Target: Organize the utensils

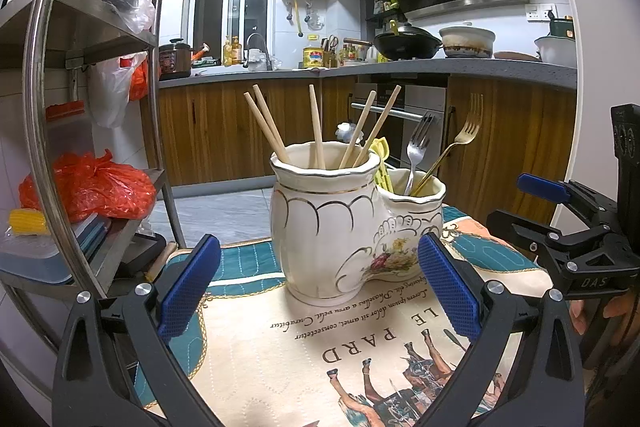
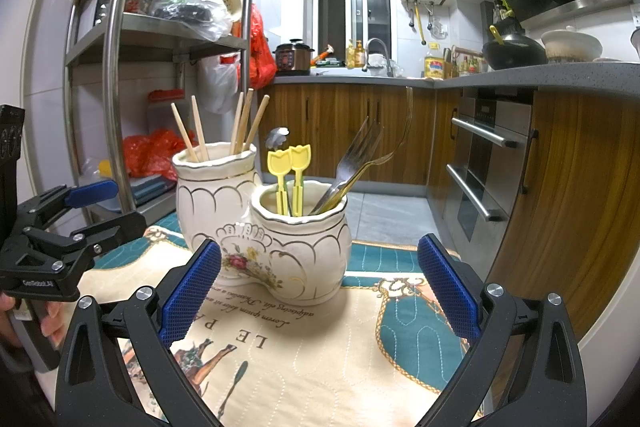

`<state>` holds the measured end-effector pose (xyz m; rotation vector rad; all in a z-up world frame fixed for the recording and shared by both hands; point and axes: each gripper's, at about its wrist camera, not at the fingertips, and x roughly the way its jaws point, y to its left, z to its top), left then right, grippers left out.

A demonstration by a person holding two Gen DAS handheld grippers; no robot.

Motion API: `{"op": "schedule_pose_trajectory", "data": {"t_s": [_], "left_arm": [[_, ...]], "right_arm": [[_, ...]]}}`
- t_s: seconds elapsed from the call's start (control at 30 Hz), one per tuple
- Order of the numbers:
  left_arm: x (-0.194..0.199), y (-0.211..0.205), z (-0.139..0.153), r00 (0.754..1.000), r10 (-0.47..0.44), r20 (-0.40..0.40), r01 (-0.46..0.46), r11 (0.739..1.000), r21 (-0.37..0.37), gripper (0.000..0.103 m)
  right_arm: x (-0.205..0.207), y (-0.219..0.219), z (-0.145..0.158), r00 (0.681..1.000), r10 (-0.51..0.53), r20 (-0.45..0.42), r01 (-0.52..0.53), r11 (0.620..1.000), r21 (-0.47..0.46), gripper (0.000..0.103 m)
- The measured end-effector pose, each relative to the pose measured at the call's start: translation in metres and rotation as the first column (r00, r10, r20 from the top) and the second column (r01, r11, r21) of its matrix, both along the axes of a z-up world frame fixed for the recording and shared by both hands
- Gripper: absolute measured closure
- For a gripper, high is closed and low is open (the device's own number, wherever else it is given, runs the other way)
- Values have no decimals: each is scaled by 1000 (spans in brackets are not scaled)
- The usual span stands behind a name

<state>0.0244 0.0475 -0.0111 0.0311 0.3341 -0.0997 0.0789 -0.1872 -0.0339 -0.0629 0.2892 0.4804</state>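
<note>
A cream ceramic double-pot holder (image 1: 328, 227) (image 2: 256, 227) stands on a printed mat. Several wooden chopsticks (image 1: 316, 127) (image 2: 240, 127) stick out of its taller pot. The shorter pot holds a silver fork (image 1: 416, 147) (image 2: 352, 163), a gold fork (image 1: 464, 135) (image 2: 384, 159) and two yellow tulip-topped picks (image 2: 290, 175). My left gripper (image 1: 320, 291) is open just in front of the holder with nothing between its blue pads. My right gripper (image 2: 320, 291) is open too, facing the shorter pot. Each gripper shows at the edge of the other's view.
The mat (image 1: 304, 343) (image 2: 320, 343) covers a small table. A steel rack (image 1: 100, 107) (image 2: 120, 67) with plastic bags stands left. Wooden cabinets, an oven (image 2: 484, 155) and a counter (image 1: 400, 67) with pots lie behind and to the right.
</note>
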Motion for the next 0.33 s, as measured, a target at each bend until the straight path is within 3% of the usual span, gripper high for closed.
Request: {"op": "schedule_pose_trajectory", "data": {"t_s": [0.33], "left_arm": [[4, 2, -1, 999, 25, -24, -25, 1000, -5, 5]], "right_arm": [[0, 0, 0, 1000, 0, -2, 0, 1000, -1, 5]]}}
